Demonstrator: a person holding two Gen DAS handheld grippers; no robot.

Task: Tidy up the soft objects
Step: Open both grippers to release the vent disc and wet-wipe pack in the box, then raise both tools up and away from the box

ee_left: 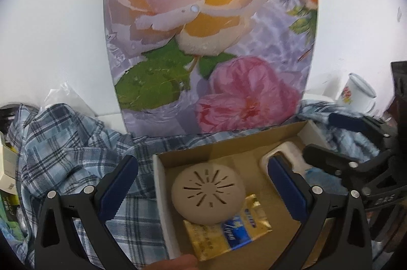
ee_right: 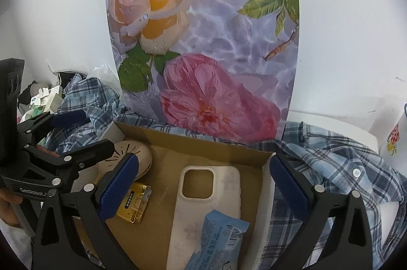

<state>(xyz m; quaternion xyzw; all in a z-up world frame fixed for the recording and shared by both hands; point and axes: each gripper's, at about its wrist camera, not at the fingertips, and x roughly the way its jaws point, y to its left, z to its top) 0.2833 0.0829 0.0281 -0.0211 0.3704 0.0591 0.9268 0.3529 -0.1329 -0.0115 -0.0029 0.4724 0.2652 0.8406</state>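
A shallow cardboard box (ee_left: 229, 145) (ee_right: 203, 145) lies on a blue plaid shirt (ee_left: 68, 143) (ee_right: 343, 168). In it are a round beige slotted pad (ee_left: 207, 196) (ee_right: 134, 150), a gold and blue packet (ee_left: 229, 229) (ee_right: 134, 204), a white soft phone case (ee_right: 203, 206) (ee_left: 285, 155) and a light blue wrapped packet (ee_right: 218, 242). My left gripper (ee_left: 203, 183) is open and empty over the box's left part. My right gripper (ee_right: 203, 181) is open and empty over the phone case. Each gripper shows in the other's view, the right (ee_left: 356, 143) and the left (ee_right: 58, 140).
A large floral board (ee_left: 208, 36) (ee_right: 203, 41) leans on the white wall behind the box. A white flowered mug (ee_left: 356, 94) (ee_right: 396, 135) stands at the right. Small boxes and clutter (ee_right: 43, 99) (ee_left: 7, 168) lie at the left.
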